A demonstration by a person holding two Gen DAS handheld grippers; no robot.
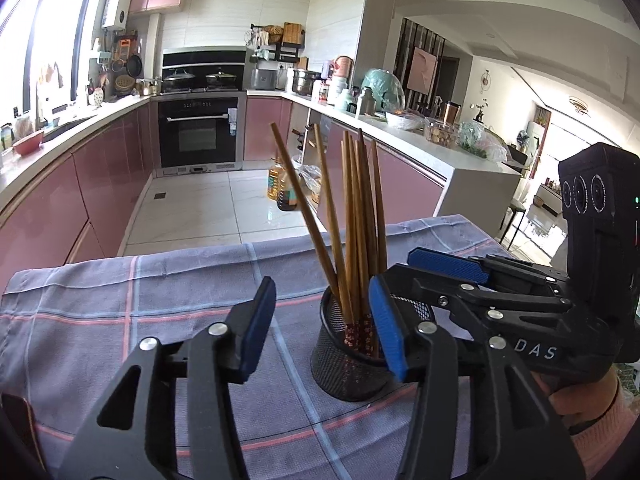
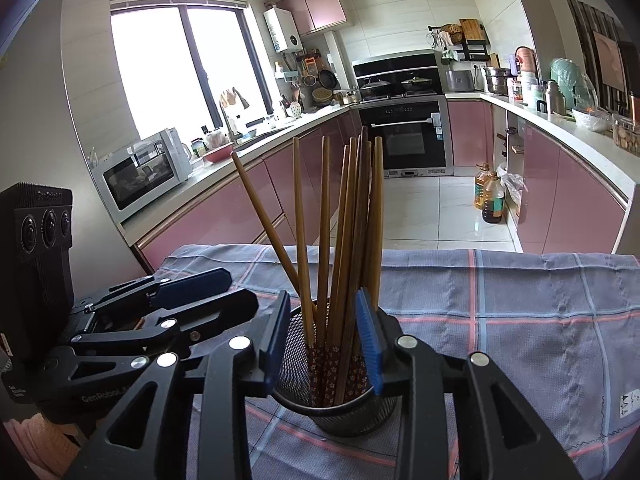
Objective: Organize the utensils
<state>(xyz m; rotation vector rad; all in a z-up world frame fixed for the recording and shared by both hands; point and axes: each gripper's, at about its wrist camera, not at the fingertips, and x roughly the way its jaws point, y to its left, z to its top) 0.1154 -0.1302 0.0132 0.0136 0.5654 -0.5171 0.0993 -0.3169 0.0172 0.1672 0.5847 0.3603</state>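
A black mesh holder [image 1: 344, 364] [image 2: 352, 412] stands upright on the checked cloth [image 1: 120, 304] [image 2: 520, 320]. Several brown chopsticks [image 1: 356, 240] [image 2: 348, 220] stand in it, patterned ends down, two leaning left. My right gripper [image 2: 324, 340] [image 1: 400, 270] is open over the holder's rim. The chopstick bundle rises between its blue pads [image 2: 370, 344], with a gap on the left side. My left gripper [image 1: 324, 332] [image 2: 242, 290] is open just left of the holder, nothing between its fingers.
The cloth-covered table ends at a far edge, with tiled floor beyond. Oil bottles [image 1: 280, 188] [image 2: 490, 196] stand on the floor by pink cabinets. A microwave [image 2: 144, 172] sits on the left counter. A hand in a pink sleeve [image 1: 592, 412] holds the right gripper.
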